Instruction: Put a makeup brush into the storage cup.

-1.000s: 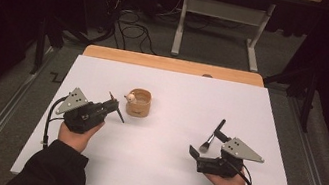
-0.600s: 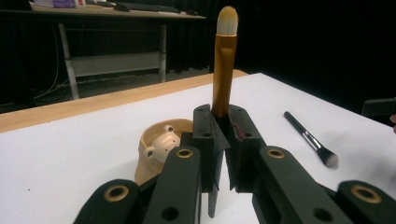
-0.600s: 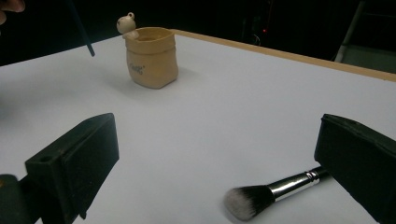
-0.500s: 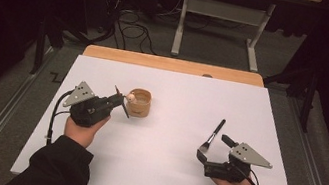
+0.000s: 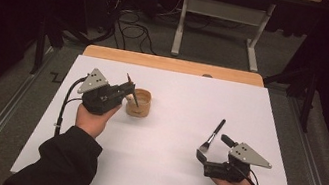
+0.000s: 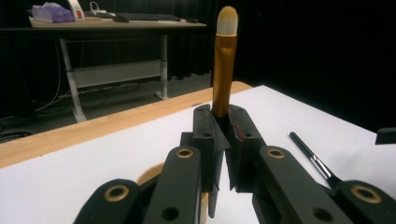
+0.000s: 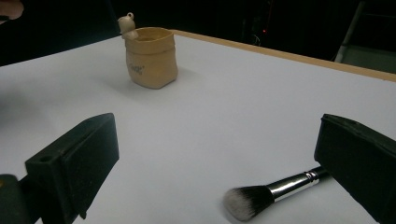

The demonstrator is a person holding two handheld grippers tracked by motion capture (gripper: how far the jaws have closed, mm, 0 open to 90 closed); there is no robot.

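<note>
Gold-handled makeup brush [image 6: 223, 70] sits clamped in the left hand-held gripper [image 5: 128, 91], poised to drop into the tan cup [image 5: 139, 102]; right hand-held gripper [image 5: 209, 148] gapes wide beside the black brush [image 5: 212, 135].

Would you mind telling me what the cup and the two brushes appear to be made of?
Cup: matte tan, creased like a sack; perhaps ceramic or silicone. Gold brush in the left claw: metallic-looking handle, pale bristles. Black brush: shiny chrome ferrule, soft white-tipped bristles, dark handle, likely plastic or wood.

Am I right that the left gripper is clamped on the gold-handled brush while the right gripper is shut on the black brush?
Not quite. The right gripper is open; the black brush lies on the table between its jaws, as the right gripper view shows. The left gripper does clamp the gold-handled brush.
</note>
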